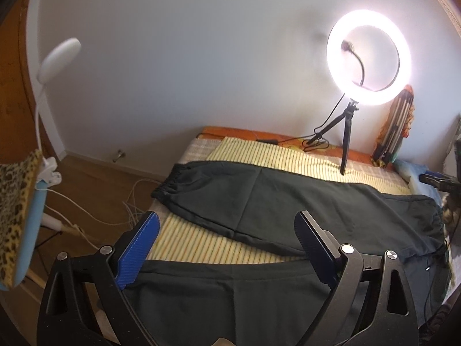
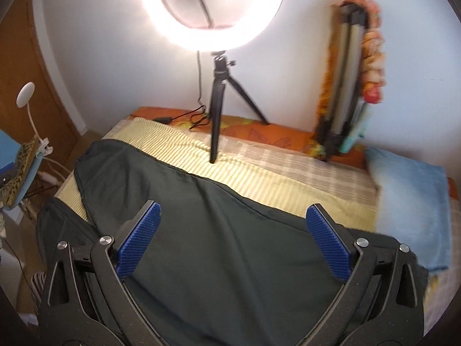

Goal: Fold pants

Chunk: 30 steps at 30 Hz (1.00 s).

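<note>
Dark green-black pants (image 1: 259, 199) lie spread flat on a bed with a yellow striped cover (image 1: 201, 245). In the left wrist view both legs show, one with an elastic cuff (image 1: 170, 184) at the far left. My left gripper (image 1: 227, 225) is open and empty, above the near leg (image 1: 230, 297). In the right wrist view the pants (image 2: 219, 245) fill the lower middle. My right gripper (image 2: 233, 216) is open and empty, hovering over the fabric.
A lit ring light on a small tripod (image 1: 345, 155) (image 2: 214, 132) stands on the bed's far side, its cable (image 2: 190, 118) beside it. A folded tripod with cloth (image 2: 345, 86) leans on the wall. A blue towel (image 2: 412, 201) lies right. A clip lamp (image 1: 57, 57) stands left.
</note>
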### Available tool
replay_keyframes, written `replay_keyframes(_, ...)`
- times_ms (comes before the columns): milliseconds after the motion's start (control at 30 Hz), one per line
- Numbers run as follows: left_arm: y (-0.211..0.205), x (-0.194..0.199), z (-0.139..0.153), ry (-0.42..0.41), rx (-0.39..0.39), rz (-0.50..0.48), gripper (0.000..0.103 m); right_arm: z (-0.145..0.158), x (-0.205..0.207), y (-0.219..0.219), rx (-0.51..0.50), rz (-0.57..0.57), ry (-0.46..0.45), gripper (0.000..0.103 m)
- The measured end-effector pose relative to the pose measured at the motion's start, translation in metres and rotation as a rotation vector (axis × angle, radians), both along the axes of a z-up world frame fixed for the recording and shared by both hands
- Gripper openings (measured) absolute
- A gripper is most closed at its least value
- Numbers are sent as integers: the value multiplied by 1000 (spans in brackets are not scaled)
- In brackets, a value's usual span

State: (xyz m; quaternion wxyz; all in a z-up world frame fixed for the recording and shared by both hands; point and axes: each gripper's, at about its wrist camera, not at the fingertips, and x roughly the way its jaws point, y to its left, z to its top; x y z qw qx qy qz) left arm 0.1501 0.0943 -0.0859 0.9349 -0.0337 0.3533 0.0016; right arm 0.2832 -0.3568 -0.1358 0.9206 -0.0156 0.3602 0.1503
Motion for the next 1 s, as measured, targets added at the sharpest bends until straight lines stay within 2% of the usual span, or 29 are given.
replay_keyframes(133, -7, 19, -18, 45, -11, -9, 94, -34, 42, 11, -5, 40, 79, 94)
replay_keyframes(300, -12, 45, -40, 109, -39, -24, 88, -66, 81, 27, -4, 114, 137, 94)
replay_keyframes(467, -13, 70, -67, 181, -88, -27, 87, -96, 110, 42, -25, 148, 189, 94)
replay_keyframes(633, -19, 87, -90, 235, -94, -28, 86, -122, 122, 58, -101, 180, 235, 94)
replay_keyframes(700, -19, 90, -94, 241, -89, -26, 86, -127, 121, 65, -141, 191, 235, 86)
replay_keyframes(733, -17, 92, -95, 242, -90, -22, 86, -127, 118, 69, -170, 192, 217, 77)
replay_keyframes(767, -15, 93, -96, 242, -94, -19, 86, -126, 116, 70, -169, 202, 211, 62)
replay_keyframes(800, -14, 95, -97, 242, -97, -16, 86, -124, 114, 69, -161, 205, 211, 53)
replay_keyframes(867, -11, 94, -96, 240, -102, -9, 86, -121, 112, 69, -142, 198, 222, 17)
replay_keyframes(900, -10, 94, -95, 240, -103, -6, 86, -119, 111, 68, -136, 196, 224, 10)
replay_keyframes(1000, -3, 93, -91, 237, -111, 0, 86, -104, 94, 74, -136, 203, 183, 7)
